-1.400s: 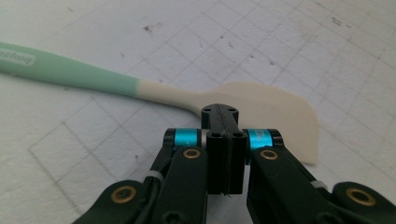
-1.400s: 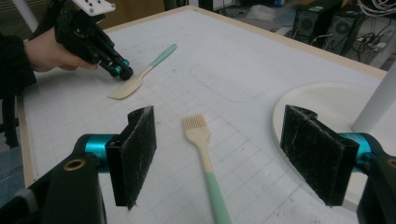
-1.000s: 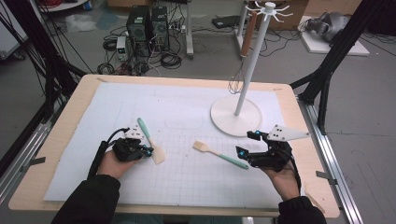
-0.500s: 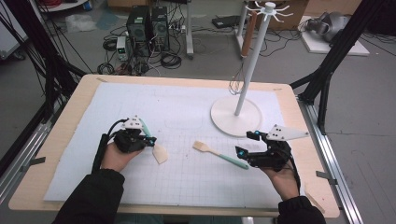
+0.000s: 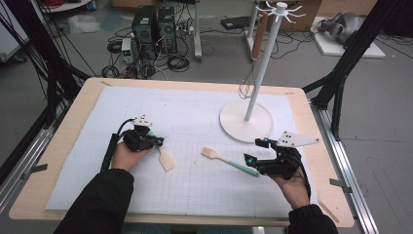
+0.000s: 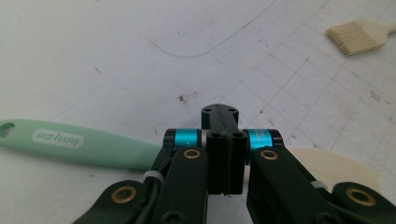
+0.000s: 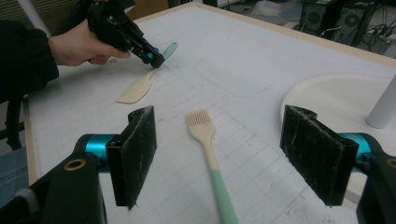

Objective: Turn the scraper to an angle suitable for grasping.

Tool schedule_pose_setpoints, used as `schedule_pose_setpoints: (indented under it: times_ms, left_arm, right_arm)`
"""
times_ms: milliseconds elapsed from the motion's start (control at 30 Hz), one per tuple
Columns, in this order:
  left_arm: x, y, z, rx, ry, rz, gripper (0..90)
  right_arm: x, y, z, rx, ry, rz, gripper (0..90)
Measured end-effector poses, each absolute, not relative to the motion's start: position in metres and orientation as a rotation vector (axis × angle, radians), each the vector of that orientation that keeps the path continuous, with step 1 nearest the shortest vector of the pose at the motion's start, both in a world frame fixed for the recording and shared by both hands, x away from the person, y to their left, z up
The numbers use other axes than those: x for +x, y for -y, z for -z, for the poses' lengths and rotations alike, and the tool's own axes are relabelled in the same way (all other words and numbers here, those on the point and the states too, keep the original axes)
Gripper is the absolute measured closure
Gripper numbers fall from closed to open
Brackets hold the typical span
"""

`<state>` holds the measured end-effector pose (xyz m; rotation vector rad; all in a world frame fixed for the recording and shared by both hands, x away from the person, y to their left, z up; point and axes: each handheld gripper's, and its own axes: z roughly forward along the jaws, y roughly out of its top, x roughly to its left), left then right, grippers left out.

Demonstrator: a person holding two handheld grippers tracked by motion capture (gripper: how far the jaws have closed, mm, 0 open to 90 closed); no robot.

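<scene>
The left tongs point(image 5: 157, 142) are pressed together on the neck of a spatula point(image 5: 165, 158), just where its mint handle point(image 6: 84, 143) meets the cream blade point(image 6: 336, 167). In the left gripper view the jaws meet flush over the utensil, handle running out to one side and blade to the other; a grip that near the middle probably keeps the spatula from tipping when raised. It lies flat on the white mat point(image 5: 195, 112) at the left of the bench point(image 5: 73, 117), blade toward the person.

The right tongs point(image 7: 219, 158) stand spread, 2 padded jaws on either side of the basting brush point(image 7: 210, 149), not touching it. The brush lies near the middle of the mat, cream bristles pointing away and mint handle running back between the jaws, so closing should catch the handle.

The white hook stand point(image 5: 258, 73) rises from its round base point(image 5: 234, 122) at the right rear of the bench, just beyond the brush. Both utensils look meant for its hooks, the spatula handle having a hanging hole at its end.
</scene>
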<state>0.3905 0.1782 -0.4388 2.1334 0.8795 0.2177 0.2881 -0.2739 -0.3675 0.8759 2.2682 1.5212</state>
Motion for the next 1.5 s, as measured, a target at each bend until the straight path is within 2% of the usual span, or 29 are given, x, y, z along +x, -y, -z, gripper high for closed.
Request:
schedule_pose_setpoints:
  times_ms: [867,1167,1500]
  left_arm:
    - [0.378,-0.169,0.436,2.226,-0.814,-0.206,89.6]
    - [0.363,-0.184,0.429,2.189,-0.807,-0.214,89.6]
    - [0.351,-0.184,0.44,2.21,-0.795,-0.182,89.6]
  right_arm:
    - [0.287,0.271,0.368,0.85,-2.282,-1.512,26.0]
    - [0.287,0.272,0.368,0.851,-2.277,-1.516,26.0]
    - [0.286,0.27,0.367,0.847,-2.278,-1.515,26.0]
